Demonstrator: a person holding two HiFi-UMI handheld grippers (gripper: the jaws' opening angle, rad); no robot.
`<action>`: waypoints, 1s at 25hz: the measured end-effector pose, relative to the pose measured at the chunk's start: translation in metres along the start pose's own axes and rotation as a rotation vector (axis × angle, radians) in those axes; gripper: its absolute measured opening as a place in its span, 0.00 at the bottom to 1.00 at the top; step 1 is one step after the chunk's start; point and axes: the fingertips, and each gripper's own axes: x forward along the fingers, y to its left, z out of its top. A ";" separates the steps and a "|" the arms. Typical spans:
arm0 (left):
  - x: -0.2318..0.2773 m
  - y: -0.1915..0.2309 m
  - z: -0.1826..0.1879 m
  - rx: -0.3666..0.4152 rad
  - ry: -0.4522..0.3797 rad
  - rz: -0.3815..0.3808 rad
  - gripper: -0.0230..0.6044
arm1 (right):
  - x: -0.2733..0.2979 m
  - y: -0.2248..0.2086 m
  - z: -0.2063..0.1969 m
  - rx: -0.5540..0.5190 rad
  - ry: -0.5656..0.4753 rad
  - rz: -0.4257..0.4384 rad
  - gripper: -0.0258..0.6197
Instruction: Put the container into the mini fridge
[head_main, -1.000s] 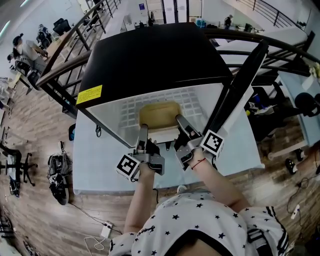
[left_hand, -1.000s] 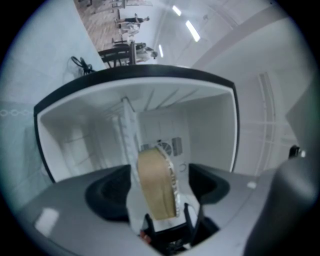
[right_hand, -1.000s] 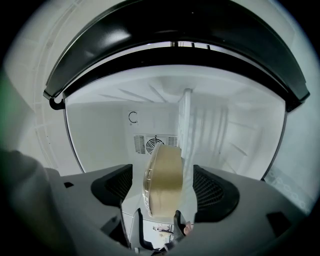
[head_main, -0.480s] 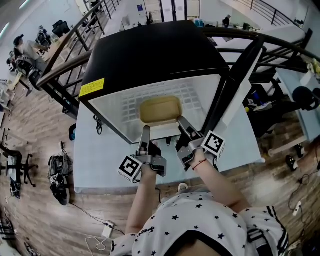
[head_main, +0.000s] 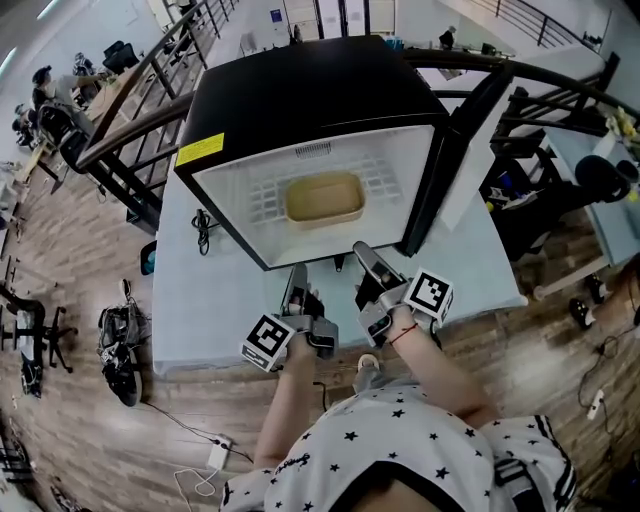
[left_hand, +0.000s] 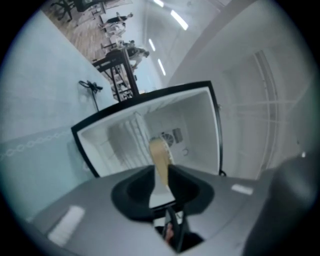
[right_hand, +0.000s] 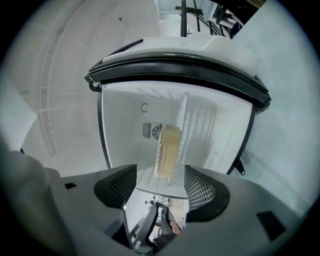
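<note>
Container (head_main: 324, 199) sits alone on the wire shelf (head_main: 262, 203) inside the mini fridge (head_main: 300, 95), about mid-shelf and flat, with nothing touching it. Door (head_main: 468, 135) stands swung open on the right.

Change over the last second: both tongs have backed out. A second ago their tips were at the container's near edge, at the fridge mouth. Now they hang over the pale surface (head_main: 205, 305) in front of the fridge, clear of the opening and well apart from the container.

Left tongs (head_main: 296, 282): jaws have just been closing, from wide down to a narrow slit. Nothing is between them; the left gripper view shows only the far-off container through the gap.

Right tongs (head_main: 364, 257): jaws wide apart, empty. The right gripper view looks straight into the cabinet, with the container on the shelf and the fan grille (right_hand: 150, 130) on the back wall behind it.

Reading: placement looks done, the container released and at rest inside. Only the door seems left, still open. The task sentence does not ask for it shut, so that may or may not follow. The right tongs are the nearer to it. Risk looks small, since the container sits back from the mouth and a closing door should clear it.
</note>
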 end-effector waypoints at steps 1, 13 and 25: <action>-0.005 0.000 -0.002 0.012 0.007 0.014 0.14 | -0.005 0.001 -0.004 -0.001 0.001 0.001 0.52; -0.056 -0.012 -0.031 0.247 0.101 0.082 0.04 | -0.057 0.015 -0.042 -0.133 0.034 -0.063 0.09; -0.124 -0.018 -0.077 0.547 0.192 0.155 0.04 | -0.124 0.008 -0.082 -0.547 0.151 -0.209 0.08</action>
